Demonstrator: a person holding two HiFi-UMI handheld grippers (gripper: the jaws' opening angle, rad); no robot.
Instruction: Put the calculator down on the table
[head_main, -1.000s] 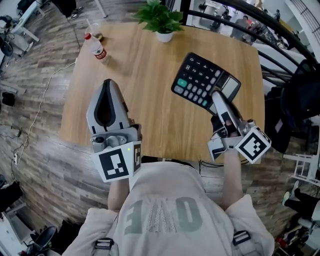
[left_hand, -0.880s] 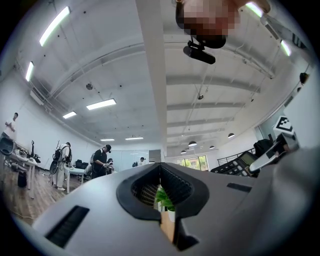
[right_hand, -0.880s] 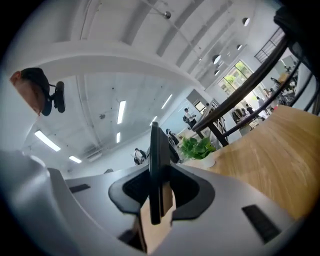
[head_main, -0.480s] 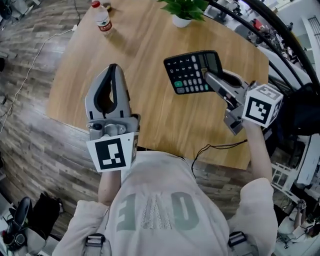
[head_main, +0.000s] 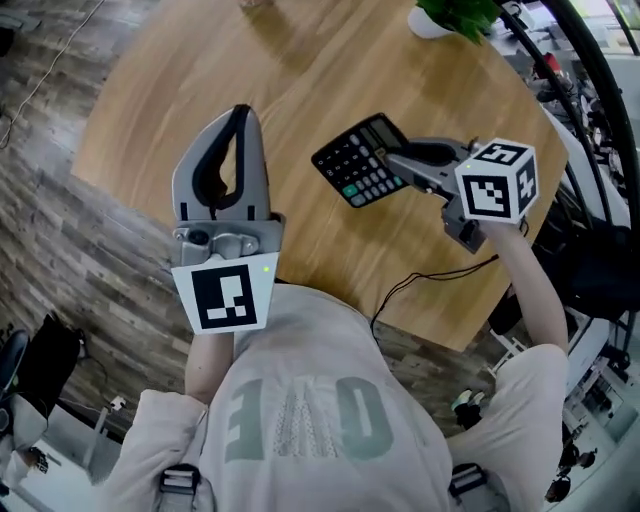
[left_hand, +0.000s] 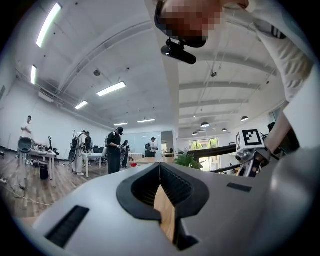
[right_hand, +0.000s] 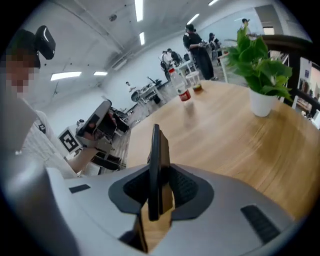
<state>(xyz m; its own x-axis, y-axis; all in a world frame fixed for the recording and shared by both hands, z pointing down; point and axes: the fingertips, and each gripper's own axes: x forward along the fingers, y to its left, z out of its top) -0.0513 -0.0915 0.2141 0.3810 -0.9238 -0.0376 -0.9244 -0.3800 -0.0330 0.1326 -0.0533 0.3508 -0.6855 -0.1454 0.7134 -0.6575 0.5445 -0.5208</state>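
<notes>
A round wooden table (head_main: 300, 60) is filling most of the head view, seen from steeply above, with wood-plank flooring showing around its edge. A person in a pale shirt is standing at the near edge of the table, holding a grey two-jaw gripper in each hand. The left gripper (head_main: 240, 112) is hovering over the near left part of the tabletop, its jaws meeting at the tips and carrying nothing. The right gripper (head_main: 392, 158) is reaching in from the right, angled downward, and its jaws are closing a little tighter on the black calculator (head_main: 362, 160), gripping it by one edge. The calculator is hanging tilted over the middle of the table, keypad turned toward the camera; in the right gripper view it is standing edge-on between the pads with bare wood beyond it. Whether any corner is touching the surface cannot be told, but it is not lying flat. A potted plant (right_hand: 257, 65) and a water bottle (right_hand: 183, 90) are sitting at the far side, well apart from it. The task appears to be in its late part: the calculator is close over the table, while laying it flat and letting go are not yet done.
</notes>
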